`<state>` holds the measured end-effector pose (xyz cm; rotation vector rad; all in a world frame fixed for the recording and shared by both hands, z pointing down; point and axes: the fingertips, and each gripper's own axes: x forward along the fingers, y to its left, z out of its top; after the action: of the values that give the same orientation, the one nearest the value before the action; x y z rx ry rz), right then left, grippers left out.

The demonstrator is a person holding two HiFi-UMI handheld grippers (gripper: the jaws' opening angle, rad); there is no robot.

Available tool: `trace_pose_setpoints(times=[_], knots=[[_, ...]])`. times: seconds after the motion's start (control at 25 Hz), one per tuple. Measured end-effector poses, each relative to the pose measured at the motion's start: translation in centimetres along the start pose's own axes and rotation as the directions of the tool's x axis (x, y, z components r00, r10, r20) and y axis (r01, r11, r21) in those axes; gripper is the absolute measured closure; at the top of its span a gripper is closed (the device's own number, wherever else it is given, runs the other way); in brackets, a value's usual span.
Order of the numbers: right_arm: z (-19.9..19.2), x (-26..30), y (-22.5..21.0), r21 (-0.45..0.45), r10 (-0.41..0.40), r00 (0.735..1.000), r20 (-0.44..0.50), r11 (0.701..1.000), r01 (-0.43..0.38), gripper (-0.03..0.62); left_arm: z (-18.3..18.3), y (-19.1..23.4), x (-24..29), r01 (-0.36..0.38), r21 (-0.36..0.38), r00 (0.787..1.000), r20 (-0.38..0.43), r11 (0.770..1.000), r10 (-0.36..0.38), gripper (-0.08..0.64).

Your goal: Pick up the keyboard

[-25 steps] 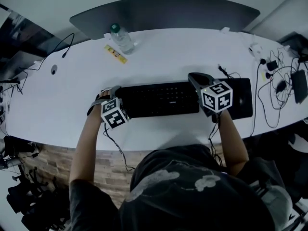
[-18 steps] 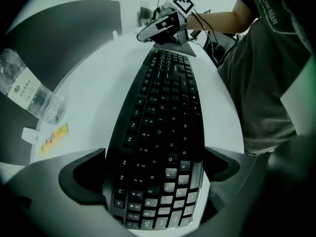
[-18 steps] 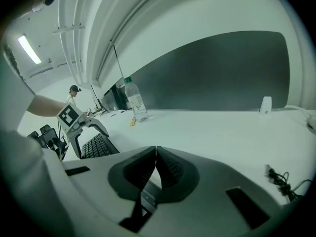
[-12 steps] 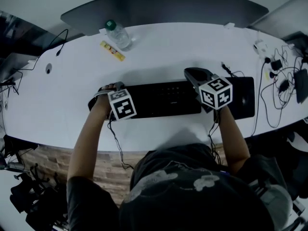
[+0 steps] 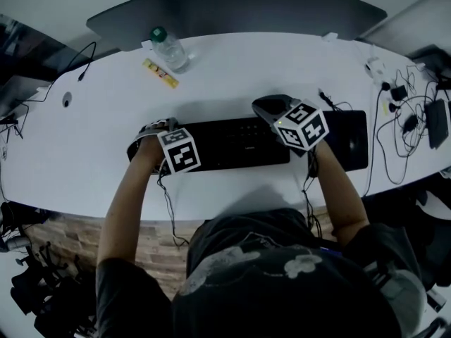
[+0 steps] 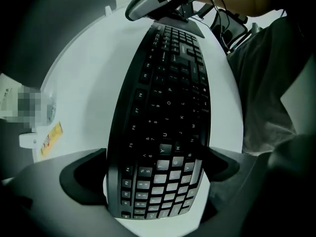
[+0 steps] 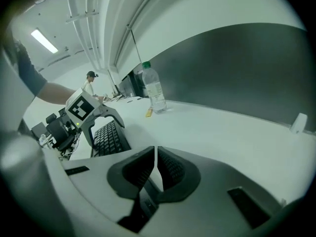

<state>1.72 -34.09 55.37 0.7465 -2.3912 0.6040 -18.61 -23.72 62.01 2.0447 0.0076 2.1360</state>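
Note:
The black keyboard [image 5: 229,143] lies across the white table [image 5: 232,69]. My left gripper [image 5: 151,134] points straight down at its left end. In the left gripper view the jaws straddle that end of the keyboard [image 6: 168,107] front to back, and both pads meet its edges; the left gripper [image 6: 158,169] is shut on it. My right gripper [image 5: 264,107] hovers over the keyboard's right part, tilted down and away. Its jaws [image 7: 156,164] stand almost together with only a thin slit, starting to open, nothing between them. The left gripper [image 7: 96,112] and the keyboard [image 7: 109,138] show beyond.
A water bottle [image 5: 169,48] and a yellow strip [image 5: 160,74] sit at the back left. A black pad [image 5: 350,141] lies right of the keyboard. Cables and plugs [image 5: 409,118] crowd the right end. A dark curved panel [image 5: 239,13] backs the table.
My right gripper has moved left along the keyboard's back edge. The left gripper has tipped at the keyboard's left end while staying in place.

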Motion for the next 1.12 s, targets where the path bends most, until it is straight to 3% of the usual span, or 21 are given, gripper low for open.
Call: trace_pose_setpoints(times=[0.12, 0.24, 0.32, 0.4, 0.52, 0.64, 0.76, 0.84, 1.0, 1.12], knots=[[-0.3, 0.7, 1.7, -0.018, 0.18, 0.977, -0.117, 0.983, -0.183, 0.478, 0.2, -0.1, -0.6, -0.058, 0.016, 0.998, 0.015, 0.998, 0.058, -0.022], [-0.6, 1.7, 3.0, 0.009, 0.37, 0.886, -0.281, 0.924, -0.383, 0.387, 0.4, -0.1, -0.7, -0.086, 0.017, 0.996, 0.033, 0.996, 0.085, -0.017], [-0.8, 2.3, 3.1, -0.016, 0.406, 0.826, -0.391, 0.895, -0.447, 0.385, 0.2, 0.0, -0.4, -0.048, -0.009, 0.998, 0.046, 0.999, 0.048, -0.018], [-0.6, 2.9, 3.5, -0.039, 0.414, 0.795, -0.443, 0.877, -0.479, 0.385, -0.1, 0.0, 0.0, 0.008, -0.023, 0.998, 0.056, 1.0, -0.007, -0.024], [-0.2, 3.7, 4.0, -0.044, 0.423, 0.792, -0.44, 0.871, -0.489, 0.379, -0.2, 0.0, 0.1, 0.044, -0.007, 0.998, 0.054, 0.999, -0.043, -0.028], [-0.7, 3.9, 4.4, -0.018, 0.45, 0.778, -0.439, 0.861, -0.508, 0.376, -0.2, 0.0, 0.2, 0.044, 0.004, 0.999, 0.007, 0.999, -0.044, -0.028], [-1.7, 3.4, 4.9, 0.016, 0.489, 0.736, -0.469, 0.838, -0.546, 0.359, 0.2, -0.8, 0.0, 0.005, 0.059, 1.0, -0.005, 0.998, -0.004, -0.028], [-2.5, 2.8, 5.3, 0.046, 0.519, 0.692, -0.502, 0.815, -0.578, 0.342, 0.4, -1.2, -0.2, -0.039, 0.083, 0.999, -0.002, 0.996, 0.04, -0.027], [-4.5, 1.8, 7.1, 0.178, 0.619, 0.554, -0.556, 0.74, -0.648, 0.275, 0.5, -1.3, -0.5, -0.087, 0.083, 0.996, 0.017, 0.993, 0.086, -0.021], [-5.2, 2.4, 7.2, 0.231, 0.636, 0.506, -0.583, 0.726, -0.647, 0.331, 0.6, -1.2, -0.5, -0.091, 0.08, 0.996, 0.019, 0.993, 0.09, -0.021]])
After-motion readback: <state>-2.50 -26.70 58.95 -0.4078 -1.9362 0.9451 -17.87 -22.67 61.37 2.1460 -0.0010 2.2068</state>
